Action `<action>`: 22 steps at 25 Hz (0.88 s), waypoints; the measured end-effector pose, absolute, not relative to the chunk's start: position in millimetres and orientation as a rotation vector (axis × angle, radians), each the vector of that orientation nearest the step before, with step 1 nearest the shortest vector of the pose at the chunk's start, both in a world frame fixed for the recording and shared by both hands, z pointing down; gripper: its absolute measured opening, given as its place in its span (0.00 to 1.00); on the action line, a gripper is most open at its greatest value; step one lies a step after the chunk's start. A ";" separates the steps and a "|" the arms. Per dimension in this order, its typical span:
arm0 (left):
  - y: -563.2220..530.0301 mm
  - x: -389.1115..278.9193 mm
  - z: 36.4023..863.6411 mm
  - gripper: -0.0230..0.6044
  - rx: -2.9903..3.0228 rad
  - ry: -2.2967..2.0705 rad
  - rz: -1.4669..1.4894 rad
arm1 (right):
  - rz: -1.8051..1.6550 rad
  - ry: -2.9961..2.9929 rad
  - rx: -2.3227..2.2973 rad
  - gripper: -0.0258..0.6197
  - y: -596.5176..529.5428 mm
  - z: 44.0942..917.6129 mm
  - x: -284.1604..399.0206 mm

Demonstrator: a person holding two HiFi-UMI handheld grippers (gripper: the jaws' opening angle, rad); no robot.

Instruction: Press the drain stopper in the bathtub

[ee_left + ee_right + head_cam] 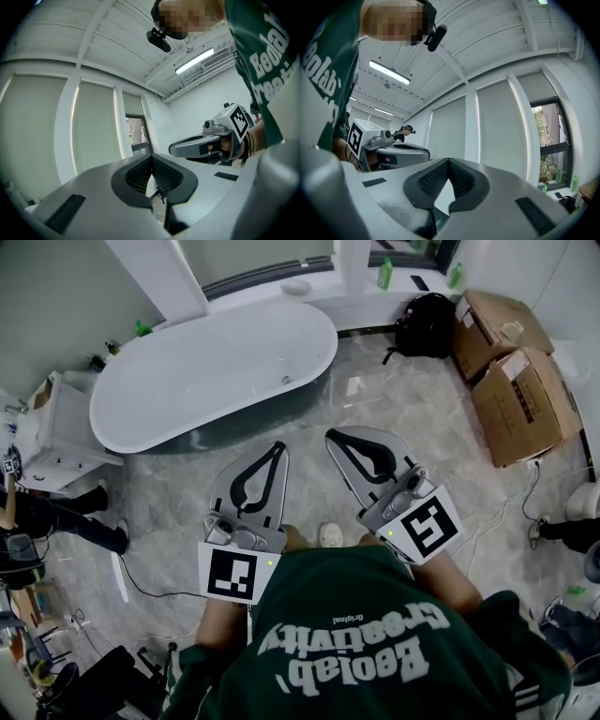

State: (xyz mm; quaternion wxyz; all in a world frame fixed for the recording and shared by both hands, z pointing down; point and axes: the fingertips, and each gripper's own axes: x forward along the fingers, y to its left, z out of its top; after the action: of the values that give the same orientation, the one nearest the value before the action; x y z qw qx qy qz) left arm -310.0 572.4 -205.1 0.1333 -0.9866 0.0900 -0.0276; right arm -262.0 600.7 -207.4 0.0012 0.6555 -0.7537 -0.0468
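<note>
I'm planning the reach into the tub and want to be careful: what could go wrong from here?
The drain stopper sits inside the bathtub, past its rim: the reaching gripper might knock the rim. The left gripper and right gripper are shut; a narrow tip could slip off the small stopper. A black cable on the floor might trip the person.

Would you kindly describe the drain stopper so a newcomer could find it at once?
Find the big white oval bathtub on the marble floor. Near its right end in the head view sits the drain stopper, a small grey disc, the only dark mark on the plain white inside.
</note>
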 end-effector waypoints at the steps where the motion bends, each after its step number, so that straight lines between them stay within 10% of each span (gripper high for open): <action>1: 573.7 -308.1 -205.1 0.04 -2.861 0.256 -0.084 | -0.150 -2.365 2.055 0.06 601.4 -207.7 -261.0; 22: 535.2 -276.7 -182.6 0.04 -2.930 0.303 -0.087 | -0.163 -2.379 1.997 0.06 563.3 -182.7 -226.7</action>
State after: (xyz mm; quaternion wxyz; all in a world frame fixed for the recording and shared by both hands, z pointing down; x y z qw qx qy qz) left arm -276.7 535.2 -182.6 0.0971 -0.9895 0.1024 -0.0295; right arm -226.7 563.3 -182.7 0.0157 0.6419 -0.7649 -0.0524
